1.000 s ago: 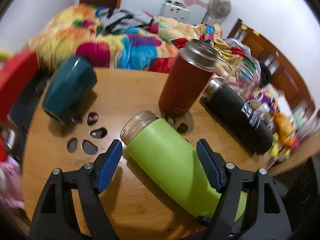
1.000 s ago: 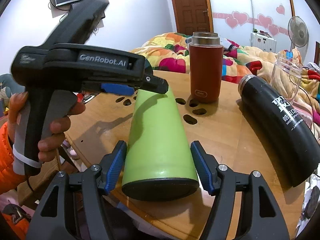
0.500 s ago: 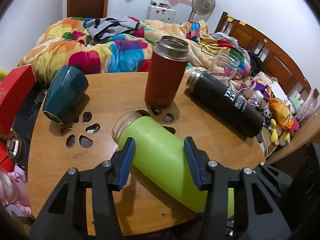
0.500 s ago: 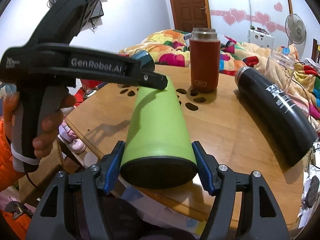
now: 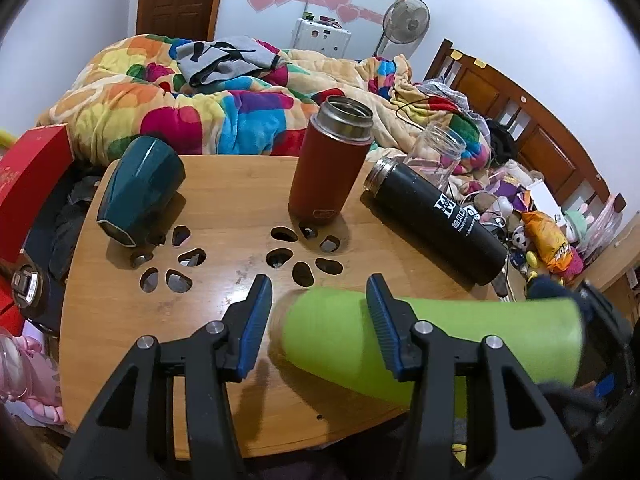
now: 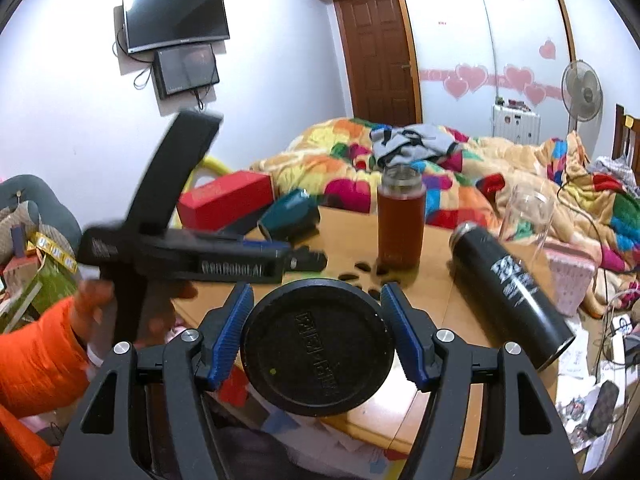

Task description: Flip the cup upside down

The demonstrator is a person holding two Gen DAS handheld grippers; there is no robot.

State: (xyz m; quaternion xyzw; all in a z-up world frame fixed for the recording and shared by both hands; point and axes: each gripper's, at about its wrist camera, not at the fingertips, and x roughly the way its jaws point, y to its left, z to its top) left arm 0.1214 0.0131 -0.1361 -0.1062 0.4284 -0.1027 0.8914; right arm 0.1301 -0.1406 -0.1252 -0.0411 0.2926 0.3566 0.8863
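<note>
The lime green cup (image 5: 460, 340) is lifted off the round wooden table (image 5: 224, 208) and lies roughly level in the air. My right gripper (image 6: 318, 336) is shut on its base end; the cup's black bottom (image 6: 318, 344) fills the space between the blue pads. In the left wrist view the cup's mouth end sits between and beyond the fingers of my left gripper (image 5: 320, 328), which is open and not touching it. The left gripper also shows in the right wrist view (image 6: 192, 256), held by a hand in an orange sleeve.
On the table stand a red flask (image 5: 332, 164) upright, a black flask (image 5: 436, 216) lying on its side, a teal mug (image 5: 140, 192) on its side and a clear glass (image 5: 436, 152). A bed with a colourful quilt (image 5: 180, 108) lies behind. Clutter surrounds the table.
The right gripper has lifted the green cup off the table and swung it level. The left gripper has let it go and drawn back and up.
</note>
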